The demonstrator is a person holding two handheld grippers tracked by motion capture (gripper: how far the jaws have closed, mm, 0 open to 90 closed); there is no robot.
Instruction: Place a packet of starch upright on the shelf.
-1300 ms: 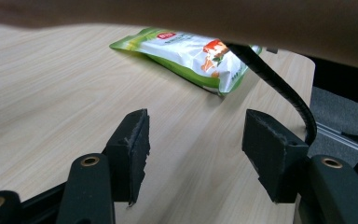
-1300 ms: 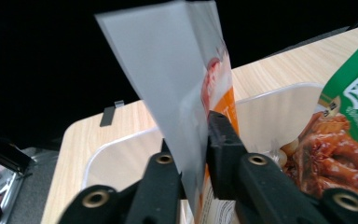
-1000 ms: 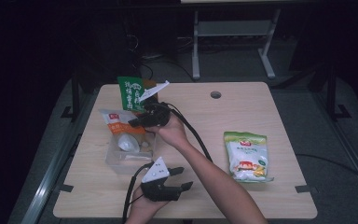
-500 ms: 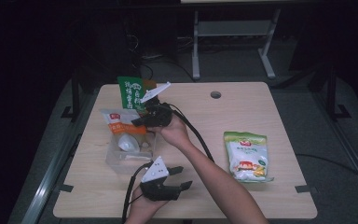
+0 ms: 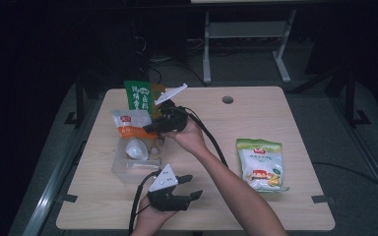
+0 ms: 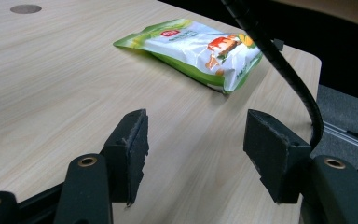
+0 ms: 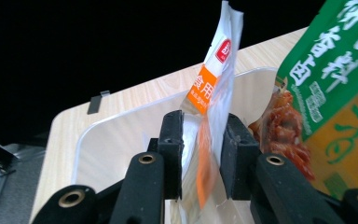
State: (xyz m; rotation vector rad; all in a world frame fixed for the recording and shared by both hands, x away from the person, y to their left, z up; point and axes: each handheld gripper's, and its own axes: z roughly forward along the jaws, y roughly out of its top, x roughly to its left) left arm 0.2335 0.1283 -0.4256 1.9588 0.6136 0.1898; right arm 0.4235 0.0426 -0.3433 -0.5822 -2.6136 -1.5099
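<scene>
The white and orange packet (image 7: 210,88) stands on its end in the clear plastic box (image 5: 128,169) on the left side of the table (image 5: 285,206), just beside the green snack bag (image 5: 139,96). It looks light, soft and a bit slippery, so its flat middle or sealed top edge seems the best place to pinch. The right gripper (image 7: 200,149) has the packet between its narrow jaws, which have just been opening, while the left gripper (image 6: 193,154) waits nearer with wide, empty jaws.
</scene>
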